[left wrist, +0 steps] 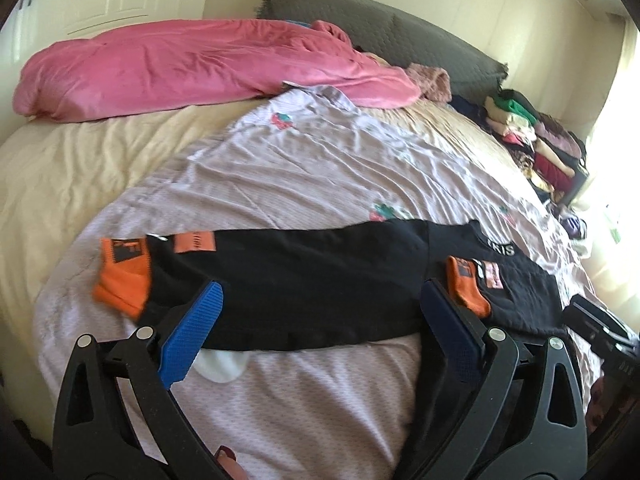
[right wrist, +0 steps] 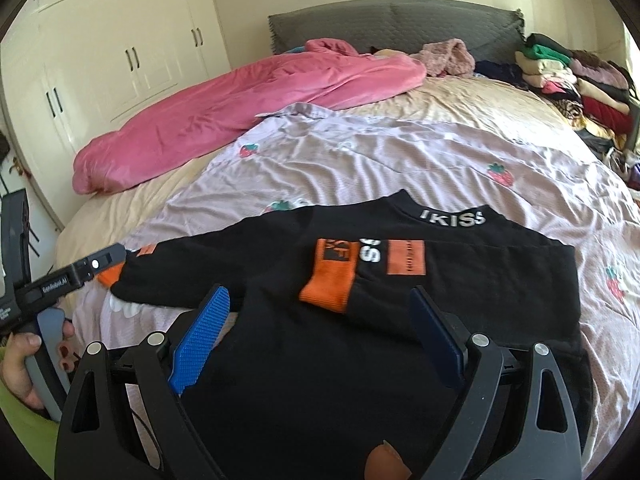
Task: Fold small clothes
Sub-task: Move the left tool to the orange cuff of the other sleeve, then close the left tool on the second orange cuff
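Black top [right wrist: 320, 320], collar reads "IKISS"; left tool [left wrist: 320, 308], right tool [right wrist: 320, 320] both gaping, empty.

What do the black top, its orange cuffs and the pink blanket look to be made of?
Black top: matte knit, probably cotton jersey; it lies limp with soft creases. Orange cuff: ribbed stretch knit, fine vertical ridges showing. Pink blanket: plush fleece or velvet, judging by its soft sheen and thick rounded folds.
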The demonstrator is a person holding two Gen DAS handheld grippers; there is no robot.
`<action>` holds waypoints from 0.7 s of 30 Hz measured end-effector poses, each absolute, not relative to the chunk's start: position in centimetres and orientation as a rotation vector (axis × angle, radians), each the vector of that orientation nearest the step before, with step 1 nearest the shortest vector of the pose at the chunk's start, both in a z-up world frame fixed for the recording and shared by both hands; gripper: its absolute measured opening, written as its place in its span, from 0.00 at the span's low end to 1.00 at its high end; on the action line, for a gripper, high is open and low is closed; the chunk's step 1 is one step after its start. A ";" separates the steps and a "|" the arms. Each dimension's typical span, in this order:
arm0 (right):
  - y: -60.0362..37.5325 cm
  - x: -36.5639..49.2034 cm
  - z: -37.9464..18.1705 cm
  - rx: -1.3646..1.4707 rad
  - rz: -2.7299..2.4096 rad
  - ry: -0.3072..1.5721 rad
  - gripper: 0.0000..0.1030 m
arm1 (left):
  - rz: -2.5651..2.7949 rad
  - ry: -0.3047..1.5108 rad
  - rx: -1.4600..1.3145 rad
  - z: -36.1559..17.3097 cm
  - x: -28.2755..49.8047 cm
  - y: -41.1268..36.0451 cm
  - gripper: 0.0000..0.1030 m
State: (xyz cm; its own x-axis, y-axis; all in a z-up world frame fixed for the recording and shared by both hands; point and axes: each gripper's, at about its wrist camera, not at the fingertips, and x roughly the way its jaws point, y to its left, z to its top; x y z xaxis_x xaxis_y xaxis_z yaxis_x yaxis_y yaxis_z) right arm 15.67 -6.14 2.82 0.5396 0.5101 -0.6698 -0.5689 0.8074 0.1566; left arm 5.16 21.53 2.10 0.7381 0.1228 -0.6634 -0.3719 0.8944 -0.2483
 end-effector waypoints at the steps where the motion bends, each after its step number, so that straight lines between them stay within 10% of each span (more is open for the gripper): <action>1: -5.9 15.6 2.8 -0.089 0.647 0.768 0.87 | 0.290 0.685 -0.384 2.2 4.9 21.9 0.90; 21: 1.8 12.7 0.4 -0.247 0.753 0.772 0.87 | 0.478 0.697 -0.498 -0.1 2.7 29.4 0.90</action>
